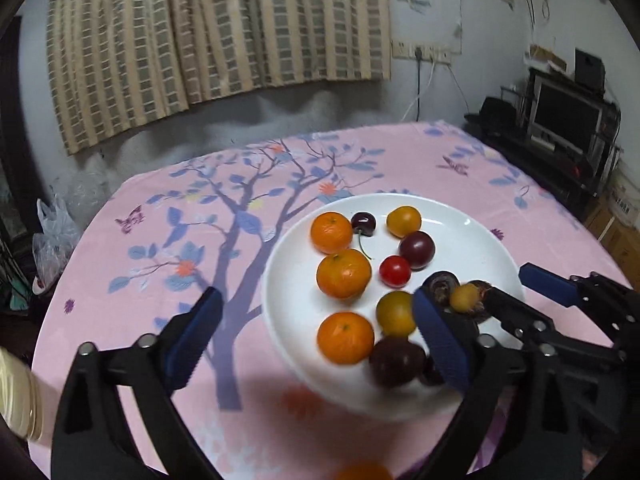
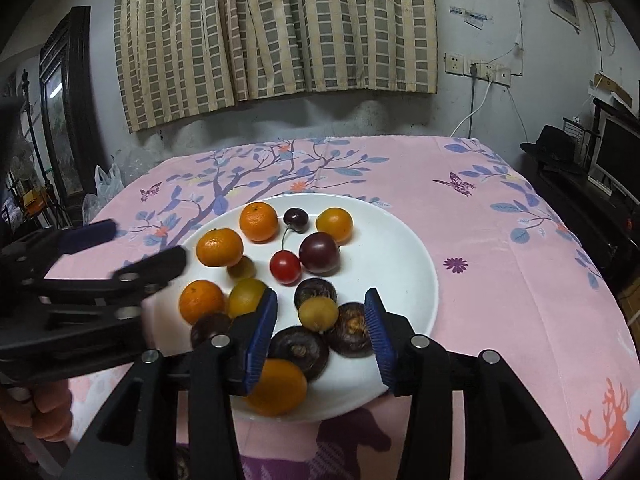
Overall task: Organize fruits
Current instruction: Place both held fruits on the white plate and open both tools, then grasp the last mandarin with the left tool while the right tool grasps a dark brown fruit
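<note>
Hanging behind table's far edge: checked curtain [image 2: 276, 36]; sitting on grey wall [image 2: 472, 12]: sockets [image 2: 478, 68]; standing right: dark TV stand [image 1: 568, 120].

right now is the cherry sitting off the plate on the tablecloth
No, the cherry lies on the white plate, between a mandarin and a yellow tomato.

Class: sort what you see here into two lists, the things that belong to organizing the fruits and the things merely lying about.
Belongs to the job:
plate
oranges
cherry
red tomato
plum
left gripper
right gripper

Just lying about:
curtain
plastic bag
hat
monitor
</note>
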Motion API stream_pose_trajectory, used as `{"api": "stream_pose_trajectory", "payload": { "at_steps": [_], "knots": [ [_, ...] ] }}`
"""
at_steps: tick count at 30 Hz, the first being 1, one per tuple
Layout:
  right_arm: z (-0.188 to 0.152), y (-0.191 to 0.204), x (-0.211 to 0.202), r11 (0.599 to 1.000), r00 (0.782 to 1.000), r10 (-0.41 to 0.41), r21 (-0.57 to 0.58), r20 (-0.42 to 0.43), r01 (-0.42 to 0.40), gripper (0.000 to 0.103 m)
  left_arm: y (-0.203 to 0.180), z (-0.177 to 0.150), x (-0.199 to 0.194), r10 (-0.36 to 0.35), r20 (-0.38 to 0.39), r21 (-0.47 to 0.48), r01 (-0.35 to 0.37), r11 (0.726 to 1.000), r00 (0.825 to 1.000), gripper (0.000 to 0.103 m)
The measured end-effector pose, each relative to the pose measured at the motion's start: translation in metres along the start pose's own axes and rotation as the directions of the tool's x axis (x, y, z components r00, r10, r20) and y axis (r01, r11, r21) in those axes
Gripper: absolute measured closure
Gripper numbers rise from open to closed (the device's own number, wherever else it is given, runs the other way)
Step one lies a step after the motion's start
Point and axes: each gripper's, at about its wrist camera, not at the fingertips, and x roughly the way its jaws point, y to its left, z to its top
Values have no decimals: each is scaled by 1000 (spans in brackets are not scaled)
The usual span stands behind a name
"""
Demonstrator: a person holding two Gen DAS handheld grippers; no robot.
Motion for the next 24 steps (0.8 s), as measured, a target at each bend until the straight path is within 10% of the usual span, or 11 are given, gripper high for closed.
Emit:
{"api": "stream_pose_trajectory", "payload": {
  "at_steps": [11, 16, 24],
  "knots": [
    [-71, 60, -36, 978, 984, 113, -161, -135, -134, 40, 72, -101, -59, 48, -36, -264, -56, 963, 998, 5],
    [-90, 88, -35, 946, 979, 94, -289, -182, -145, 40, 88, -103, -60, 142, -58, -319, -153, 935, 988, 5],
    [-95, 92, -33, 941, 971, 102, -296, -218, -165, 40, 89, -104, -67, 68, -59, -344, -84, 935, 996, 5]
  ]
}}
